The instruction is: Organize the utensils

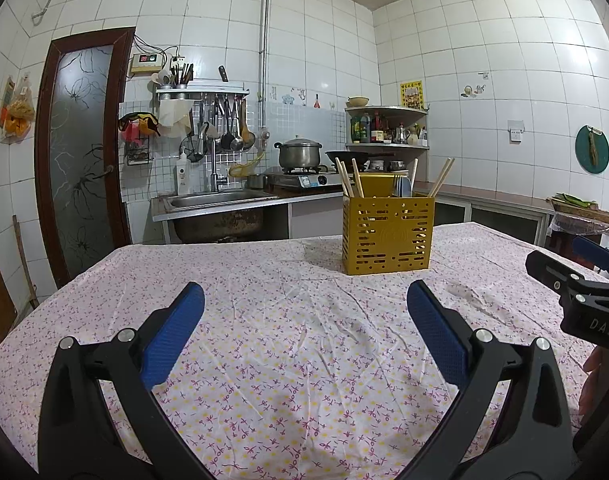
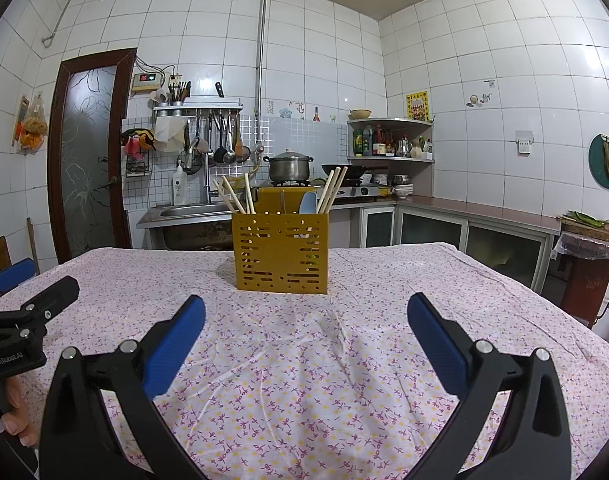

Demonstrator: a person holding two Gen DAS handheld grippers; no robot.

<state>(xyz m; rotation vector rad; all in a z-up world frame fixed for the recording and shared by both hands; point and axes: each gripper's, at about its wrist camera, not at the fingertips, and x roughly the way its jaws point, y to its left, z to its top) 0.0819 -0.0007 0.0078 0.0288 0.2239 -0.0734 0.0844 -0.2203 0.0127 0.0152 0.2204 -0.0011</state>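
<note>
Left wrist view: left gripper (image 1: 305, 300) w/ blue pads (image 1: 172, 332) spread wide apart, nothing between, low over the floral cloth (image 1: 264, 280). Yellow caddy (image 1: 388, 236) stands upright ahead, right of centre, on the far part of the table; chopsticks (image 1: 346, 180) stick up from it. Right gripper (image 1: 576, 280) shows at the right edge, partly cut off.

Right wrist view: right gripper (image 2: 306, 312) also wide apart, empty. Caddy (image 2: 280, 254) straight ahead, well apart from the fingertips. Chopsticks (image 2: 234, 198) lean in its left and right sides; a blue spoon (image 2: 308, 203) between. Left gripper (image 2: 24, 300) at the left edge, a hand (image 2: 18, 412) holding it.
</note>
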